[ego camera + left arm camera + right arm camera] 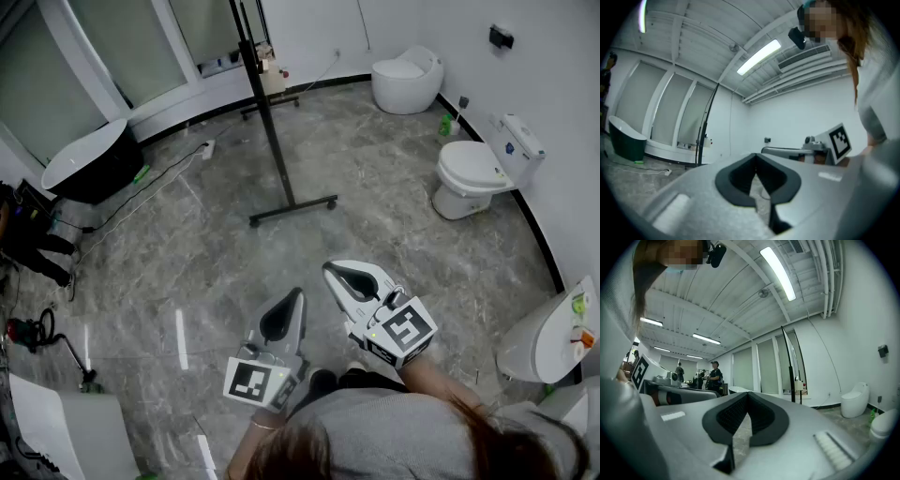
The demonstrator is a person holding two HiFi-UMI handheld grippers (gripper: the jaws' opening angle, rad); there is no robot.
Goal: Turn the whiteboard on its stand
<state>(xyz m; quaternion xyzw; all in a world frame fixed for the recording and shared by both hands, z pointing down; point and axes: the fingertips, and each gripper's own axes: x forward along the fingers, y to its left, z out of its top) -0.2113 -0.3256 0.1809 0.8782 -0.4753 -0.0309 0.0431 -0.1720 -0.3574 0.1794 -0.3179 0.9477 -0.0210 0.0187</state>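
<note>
The whiteboard stand (270, 131) is seen at the far middle of the room, well apart from both grippers. Its black upright is tilted in the head view and rests on a wheeled foot on the grey marbled floor (375, 197). The board's face cannot be made out in any view. A small cream box (273, 77) is fixed beside the upright; no print on it can be read. The same stand is seen as a thin dark line in the left gripper view (704, 131) and in the right gripper view (788, 366).

The left gripper (297, 293) is held low and near the person, its jaws pressed together with nothing between them, as its own view confirms (755, 155). The right gripper (329, 270) is held just beside it, its jaws likewise closed on nothing (747, 394). A black-and-white square marker is carried on each cube (255, 380) (405, 330); it is a pattern, not lettering.

A white toilet (473, 173) with a blue sticker, too small to be read, is seen at the right wall, with a green bottle (448, 125) near it. A dark bathtub (89, 159) is placed at the left.
</note>
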